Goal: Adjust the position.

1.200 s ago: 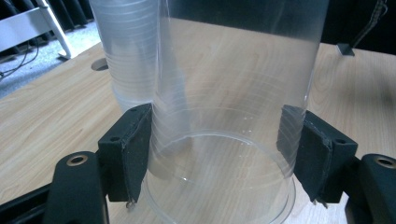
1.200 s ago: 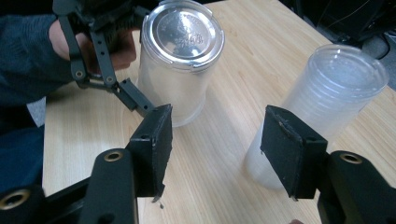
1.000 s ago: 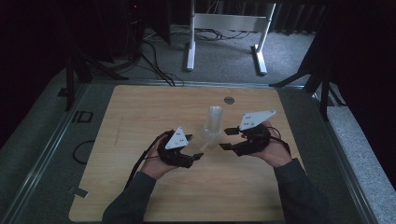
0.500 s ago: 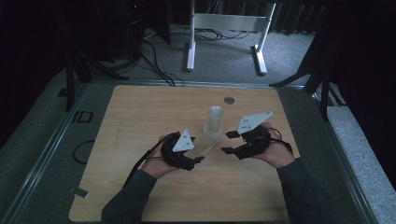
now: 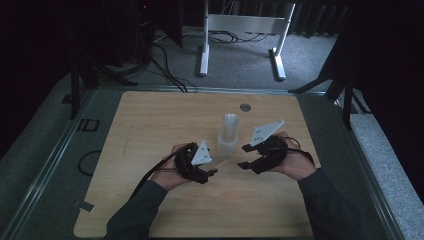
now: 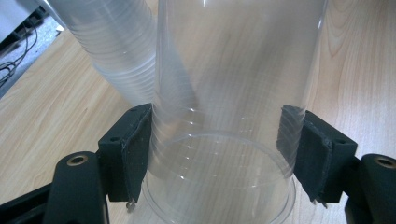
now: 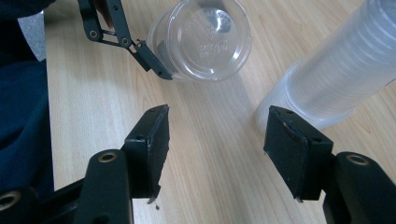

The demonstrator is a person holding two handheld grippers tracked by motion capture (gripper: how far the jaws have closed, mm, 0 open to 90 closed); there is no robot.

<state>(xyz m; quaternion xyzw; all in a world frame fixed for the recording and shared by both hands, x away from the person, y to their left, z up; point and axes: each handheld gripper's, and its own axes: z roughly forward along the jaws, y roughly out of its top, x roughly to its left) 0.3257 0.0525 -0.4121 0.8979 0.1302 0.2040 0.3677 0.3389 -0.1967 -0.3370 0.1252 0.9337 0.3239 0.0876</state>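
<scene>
The left gripper (image 5: 212,171) clamps a single clear cup (image 7: 201,39) lying sideways just left of the upright cup stack (image 5: 229,135), while the right gripper (image 7: 215,135), its jaws just eased apart, holds nothing nearby on the table (image 5: 150,125).

Embossed, unreadable lettering on cup base (image 7: 205,35)

The high view looks forward and down over the whole table (image 5: 150,125) from the person's side. The left gripper view sits very near the single cup (image 6: 224,140), facing 12 o'clock. The right gripper view looks down closely; both share the cup stack (image 7: 336,79), at 2 o'clock there.
</scene>
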